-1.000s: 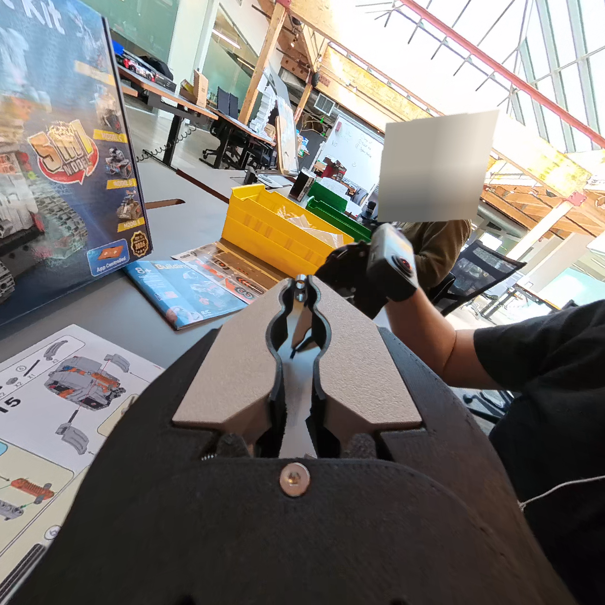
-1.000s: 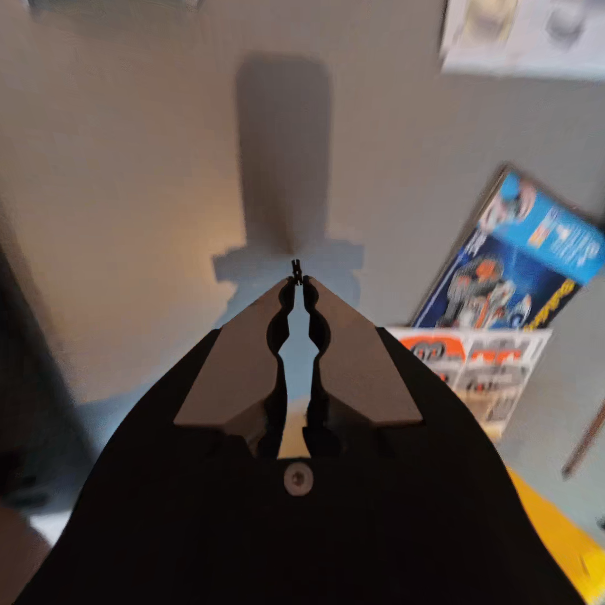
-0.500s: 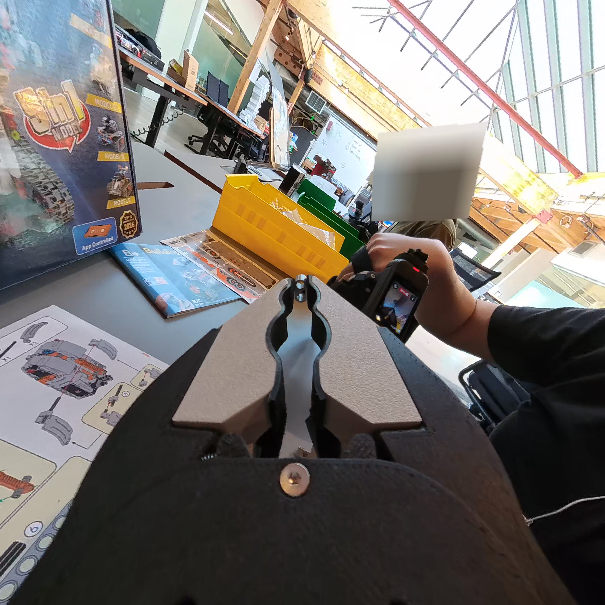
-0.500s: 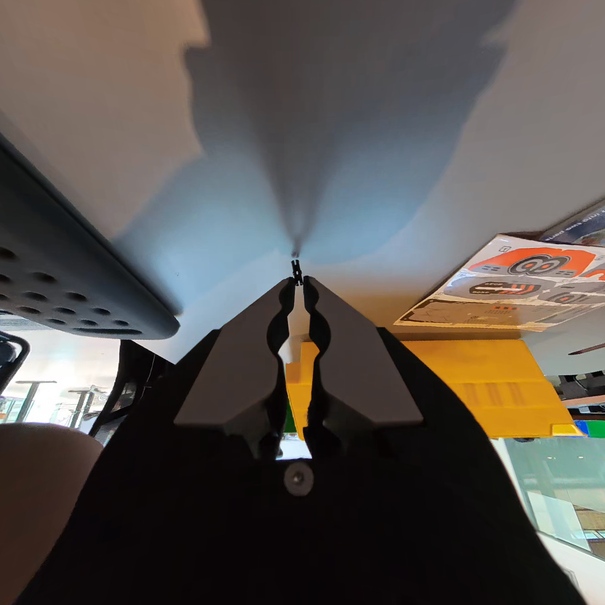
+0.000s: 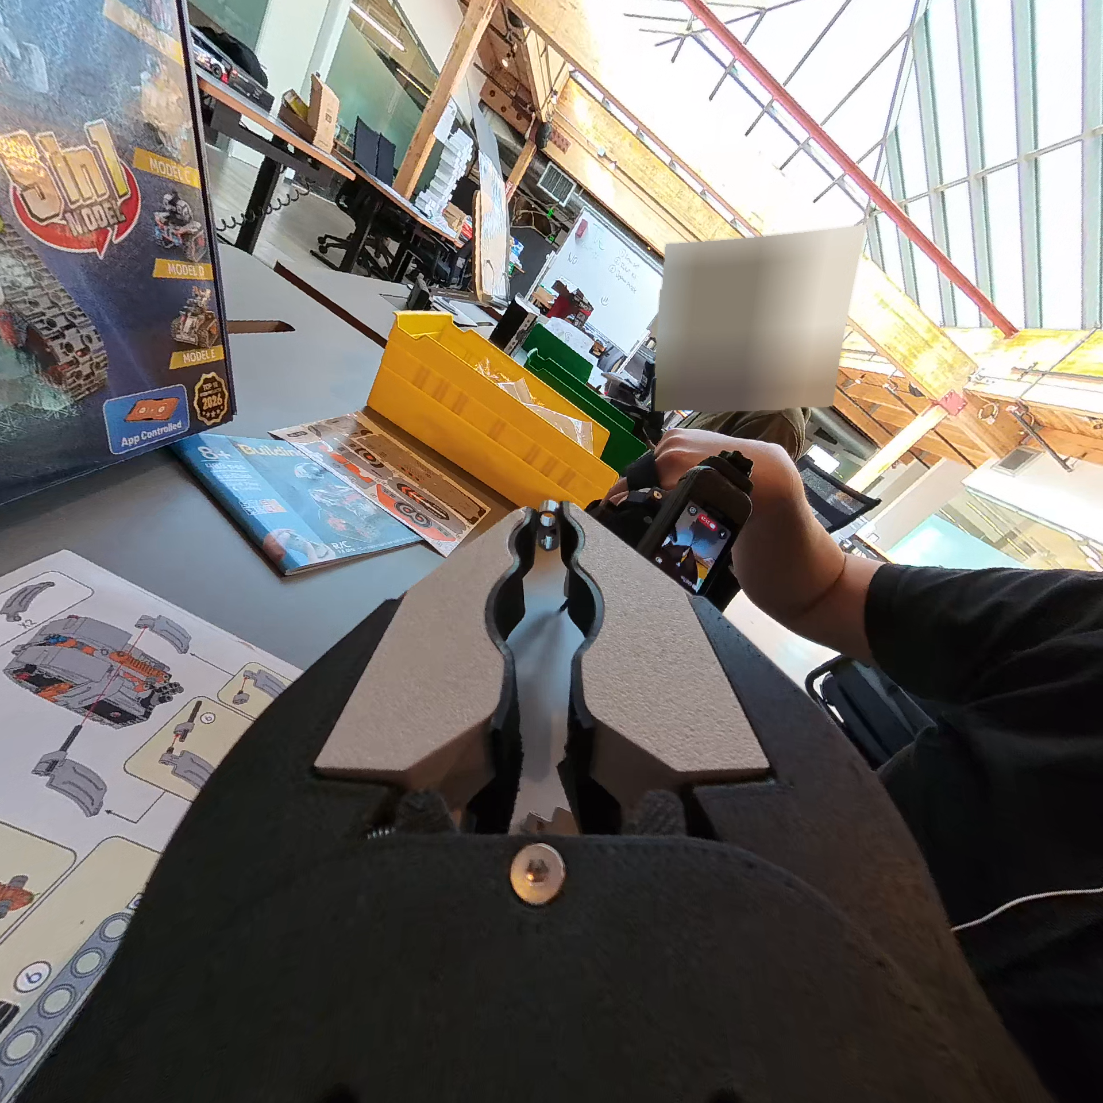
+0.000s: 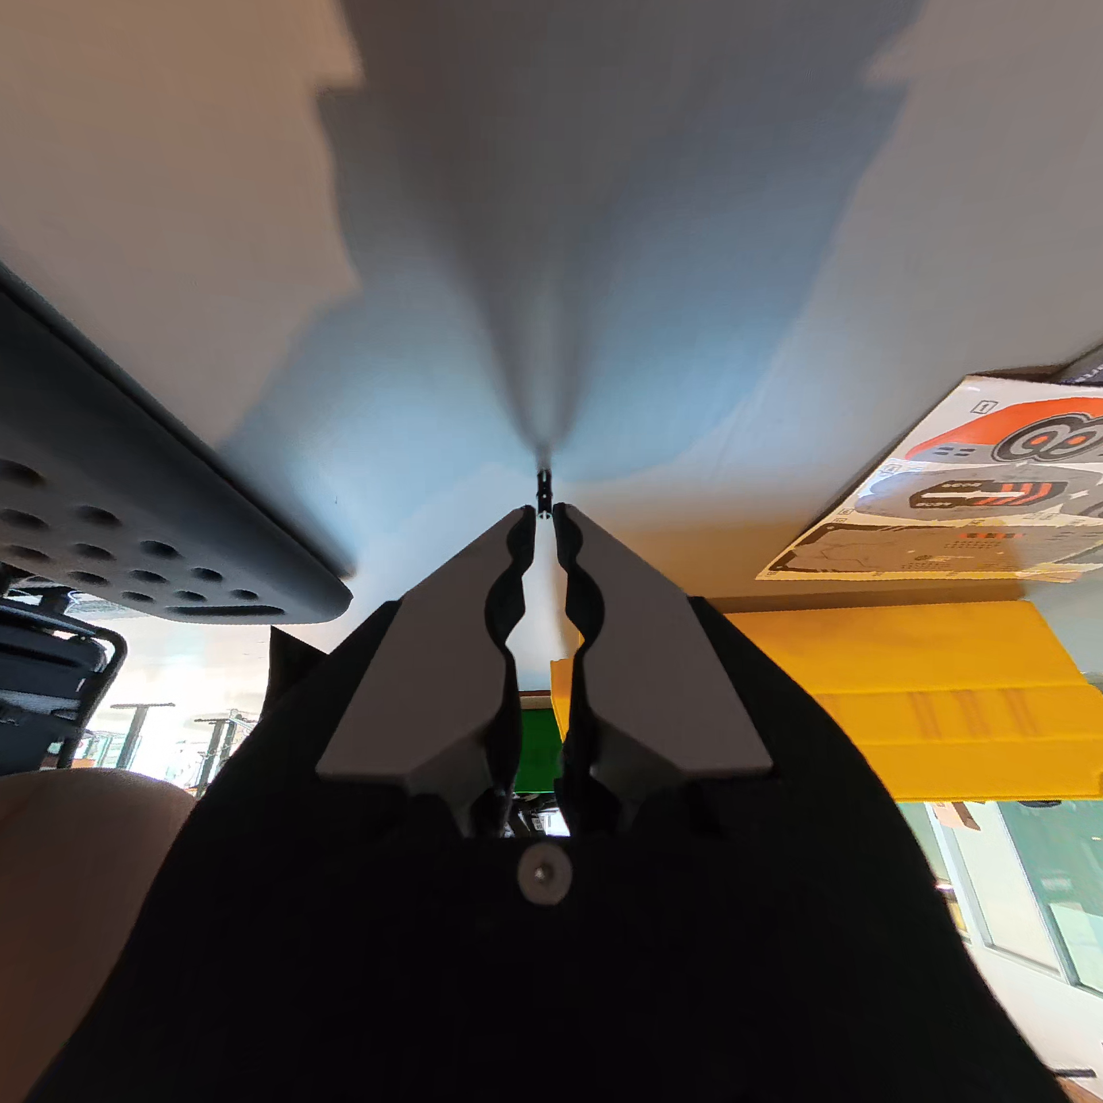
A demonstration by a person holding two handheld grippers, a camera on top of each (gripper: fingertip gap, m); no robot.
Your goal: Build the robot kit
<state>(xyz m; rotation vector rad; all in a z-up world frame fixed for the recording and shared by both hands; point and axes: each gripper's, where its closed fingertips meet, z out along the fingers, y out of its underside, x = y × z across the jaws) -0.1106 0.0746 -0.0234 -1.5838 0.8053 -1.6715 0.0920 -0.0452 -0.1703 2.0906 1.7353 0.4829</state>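
My left gripper [image 5: 546, 518] is shut on a small grey cylindrical part [image 5: 547, 532] and holds it above the grey table [image 5: 179, 537]. A hand holds the right gripper's camera body [image 5: 692, 537] just to its right; that gripper's fingers are hidden behind mine. In the right wrist view, which is upside down, my right gripper [image 6: 544, 512] is shut on a tiny black pin [image 6: 544, 484] that sticks out of its tips, close to the table [image 6: 597, 239]. The left gripper's black perforated body [image 6: 119, 525] shows at the left there.
A yellow bin [image 5: 477, 418] with clear bags and a green bin [image 5: 567, 364] stand behind a sticker sheet [image 5: 394, 483] and a blue booklet [image 5: 286, 507]. A large kit box [image 5: 101, 239] stands at the left. An open instruction sheet [image 5: 89, 686] lies in front. Spacing between my two grippers at the tips: around 30 centimetres.
My right gripper has swung from pointing down at the table to pointing low along it, still shut on the black pin. The left gripper has shifted slightly, still shut on the grey part.
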